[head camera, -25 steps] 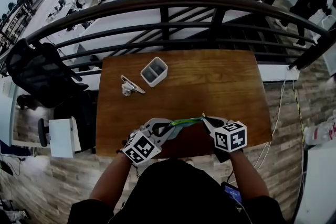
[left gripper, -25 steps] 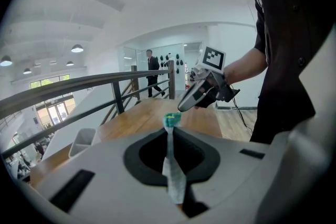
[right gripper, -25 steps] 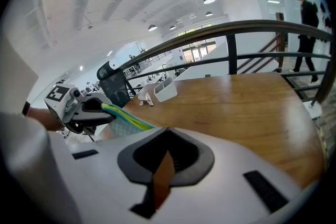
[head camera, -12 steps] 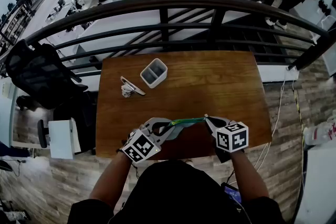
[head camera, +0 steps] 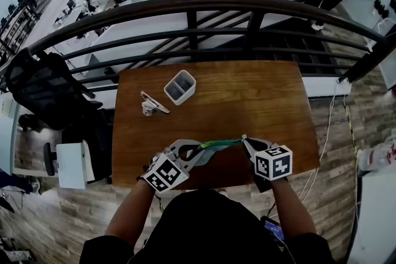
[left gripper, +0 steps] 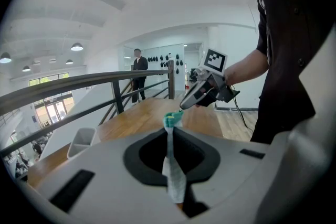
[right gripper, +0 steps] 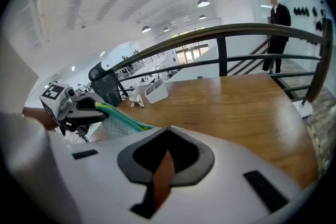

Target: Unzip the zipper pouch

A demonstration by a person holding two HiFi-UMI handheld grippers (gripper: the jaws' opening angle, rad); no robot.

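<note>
Green-zippered pale fabric pouch [head camera: 218, 143], lower centre, pinched taut at either end by left gripper [head camera: 199, 148] and right gripper [head camera: 243, 138]; the right should draw steadily along the zipper line.

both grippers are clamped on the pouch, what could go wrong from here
The left gripper pinches only a thin fold of the pouch; a pull along the zip could tug the fabric out.
The right gripper seems to grip with its very tips at the zip end, so it may slip off.
The pouch hangs in the air near the front edge of the table; if dropped, it could fall off.
</note>
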